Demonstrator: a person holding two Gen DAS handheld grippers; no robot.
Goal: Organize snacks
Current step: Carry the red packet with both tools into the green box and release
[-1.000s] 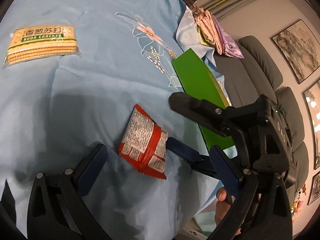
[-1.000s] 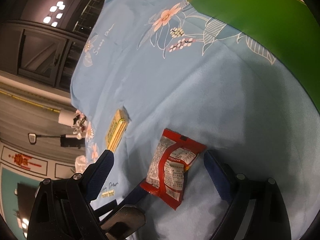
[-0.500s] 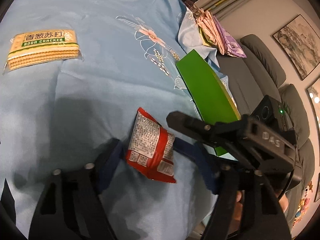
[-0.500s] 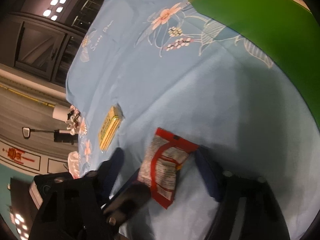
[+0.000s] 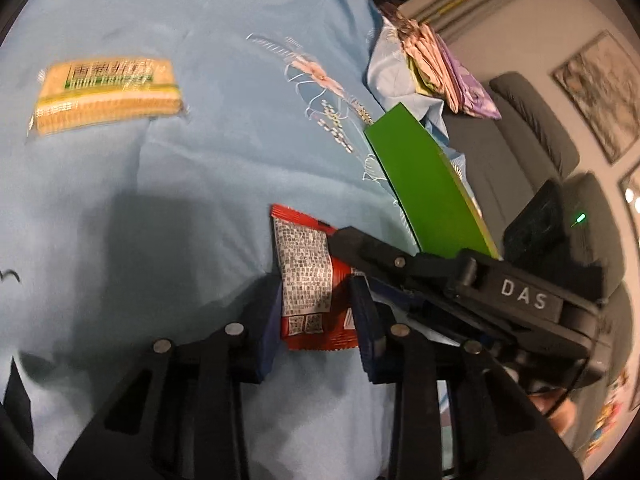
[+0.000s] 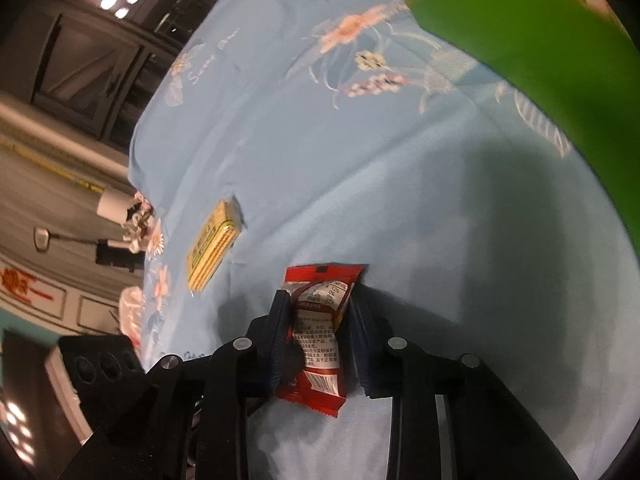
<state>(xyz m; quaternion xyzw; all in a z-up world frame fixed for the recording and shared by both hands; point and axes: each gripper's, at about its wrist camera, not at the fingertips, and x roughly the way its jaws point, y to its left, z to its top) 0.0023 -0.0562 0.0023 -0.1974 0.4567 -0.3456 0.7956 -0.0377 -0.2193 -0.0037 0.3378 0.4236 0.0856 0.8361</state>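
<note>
Snack packet of crinkly red foil with a white printed panel (image 5: 308,280) lay on the pale blue floral tablecloth (image 5: 200,184), and both tools had hold of it at once. Left gripper (image 5: 318,320) had its blue pads (image 5: 269,332) against the packet's two long edges, its jaws having just been closing with the packet between them. Right gripper (image 6: 318,334), coming from the opposite end, pinched the same packet (image 6: 320,320) between its own blue pads (image 6: 280,332), its jaws likewise having just been closing on it. In the left wrist view the right tool's black body crossed over the packet's far corner. A yellow-and-green clear-wrapped pack of soda crackers (image 5: 106,94) lay well apart on the cloth. A flat bright green box (image 5: 428,192) lay near the packet, toward the table's edge beside a grey sofa (image 5: 532,136).
</note>
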